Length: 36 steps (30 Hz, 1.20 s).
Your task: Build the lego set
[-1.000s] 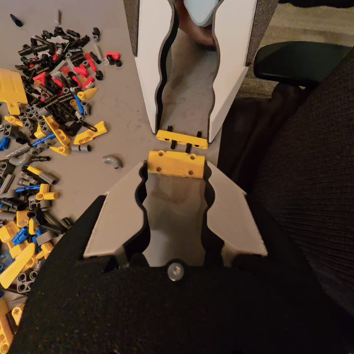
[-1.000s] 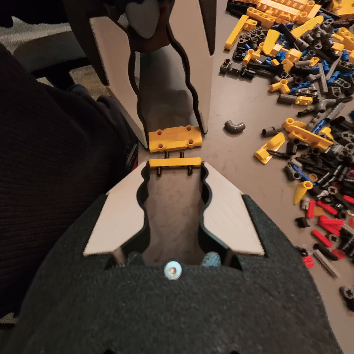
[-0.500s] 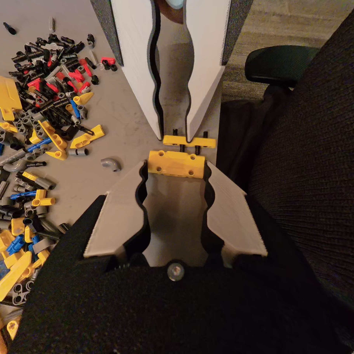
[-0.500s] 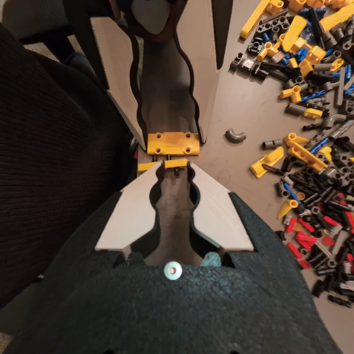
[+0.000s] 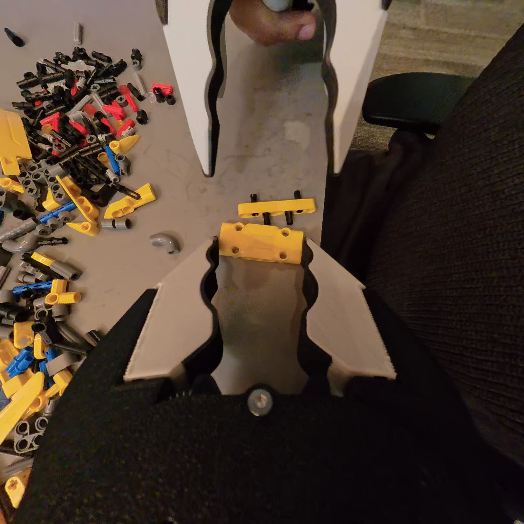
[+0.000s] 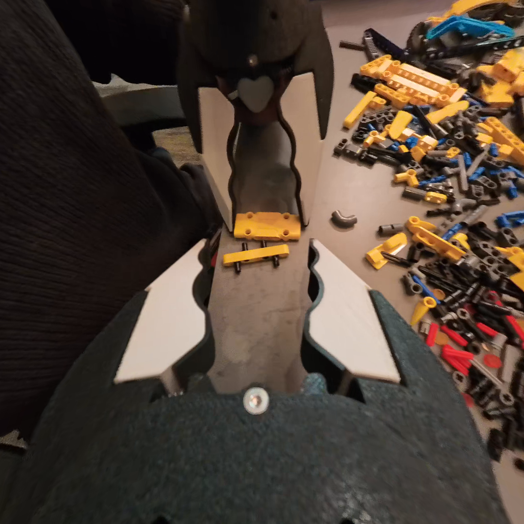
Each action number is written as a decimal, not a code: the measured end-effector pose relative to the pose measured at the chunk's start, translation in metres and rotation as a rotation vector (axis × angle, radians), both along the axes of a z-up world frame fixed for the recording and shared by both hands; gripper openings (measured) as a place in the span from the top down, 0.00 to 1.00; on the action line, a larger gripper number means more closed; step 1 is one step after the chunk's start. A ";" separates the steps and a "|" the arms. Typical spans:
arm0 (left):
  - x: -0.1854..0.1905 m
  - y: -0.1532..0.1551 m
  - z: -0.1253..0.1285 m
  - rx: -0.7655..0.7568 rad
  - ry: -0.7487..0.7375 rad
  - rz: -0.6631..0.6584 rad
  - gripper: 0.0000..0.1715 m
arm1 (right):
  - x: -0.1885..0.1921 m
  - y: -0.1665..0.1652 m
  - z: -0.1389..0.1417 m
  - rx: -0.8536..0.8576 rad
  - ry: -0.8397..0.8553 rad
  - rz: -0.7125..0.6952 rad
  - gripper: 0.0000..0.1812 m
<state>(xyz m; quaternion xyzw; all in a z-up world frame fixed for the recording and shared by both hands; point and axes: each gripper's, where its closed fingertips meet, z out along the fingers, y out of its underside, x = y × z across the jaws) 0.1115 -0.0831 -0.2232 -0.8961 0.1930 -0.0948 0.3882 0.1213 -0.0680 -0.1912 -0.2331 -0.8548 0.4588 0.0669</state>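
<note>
My left gripper point(image 5: 261, 247) is shut on a yellow panel block point(image 5: 260, 244) with holes at its corners, held by its ends low over the grey table point(image 5: 255, 147). A thin yellow beam point(image 5: 276, 206) with black pins lies loose on the table just beyond the block, pins pointing at it. My right gripper point(image 6: 257, 244) is open and empty, its fingertips either side of the near end of that beam point(image 6: 255, 254). The right gripper point(image 5: 272, 171) also shows opposite in the left wrist view, the left gripper point(image 6: 266, 224) and block point(image 6: 266, 228) in the right wrist view.
A wide scatter of yellow, black, red, blue and grey building pieces point(image 5: 65, 170) covers the table beside the grippers point(image 6: 453, 226). A grey elbow piece point(image 5: 165, 243) lies alone nearby. The table edge point(image 5: 323, 198), a dark garment point(image 5: 439, 283) and a chair armrest point(image 5: 411, 102) are close. Left tips to right tips: about 4 cm.
The right gripper, shut on the yellow beam before, has opened wide and drawn back, leaving the beam on the table. The left gripper still holds the block in place.
</note>
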 end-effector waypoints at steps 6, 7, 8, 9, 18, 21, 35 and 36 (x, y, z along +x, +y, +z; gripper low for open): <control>0.000 0.000 0.000 0.002 0.007 0.000 0.66 | 0.004 -0.003 -0.030 0.134 0.014 0.063 0.61; 0.000 0.000 0.000 0.002 0.006 0.001 0.66 | 0.007 -0.005 -0.032 0.134 0.010 0.081 0.61; 0.000 0.000 0.000 0.001 0.004 0.001 0.66 | 0.007 -0.006 -0.032 0.129 0.011 0.085 0.62; 0.000 0.000 0.000 0.001 0.003 0.001 0.66 | 0.008 -0.007 -0.032 0.127 0.012 0.089 0.62; 0.000 0.000 0.000 0.000 0.000 0.002 0.66 | 0.006 -0.005 -0.032 0.139 0.044 0.078 0.64; 0.000 0.000 0.000 0.000 0.002 0.002 0.66 | 0.005 -0.005 -0.033 0.149 0.049 0.077 0.64; -0.001 0.001 0.000 -0.003 -0.007 0.005 0.66 | 0.002 -0.002 -0.033 0.150 0.044 0.039 0.63; -0.001 0.001 0.000 -0.002 -0.003 0.005 0.66 | 0.002 -0.002 -0.033 0.151 0.045 0.039 0.63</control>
